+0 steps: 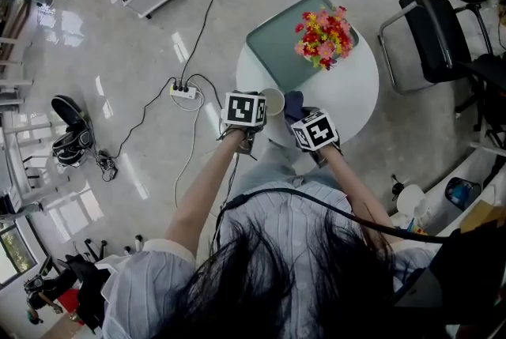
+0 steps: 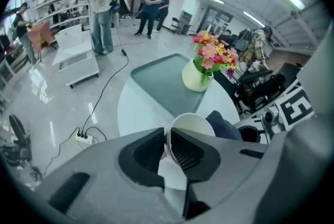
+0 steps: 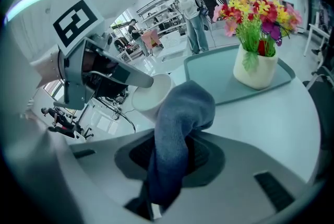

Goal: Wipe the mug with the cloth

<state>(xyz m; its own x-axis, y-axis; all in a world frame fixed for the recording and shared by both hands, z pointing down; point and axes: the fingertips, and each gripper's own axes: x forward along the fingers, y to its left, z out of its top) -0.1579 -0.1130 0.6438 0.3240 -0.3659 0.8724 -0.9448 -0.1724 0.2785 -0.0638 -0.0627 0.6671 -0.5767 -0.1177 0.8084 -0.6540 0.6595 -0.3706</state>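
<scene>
A white mug (image 1: 273,102) is held over the near edge of the round white table (image 1: 360,84). My left gripper (image 2: 168,140) is shut on the mug (image 2: 194,122), with the wall near its rim pinched between the jaws and the mouth turned toward the camera. My right gripper (image 3: 175,147) is shut on a dark blue cloth (image 3: 180,124), whose bunched end rests against the side of the mug (image 3: 152,93). In the head view the cloth (image 1: 294,103) sits right of the mug, between the two marker cubes.
A cream vase of red, pink and yellow flowers (image 1: 324,35) stands on a teal tray (image 1: 273,45) at the table's far side. A black chair (image 1: 435,33) is at right. A power strip (image 1: 183,92) with cables lies on the floor at left. People stand by a white cart (image 2: 78,56).
</scene>
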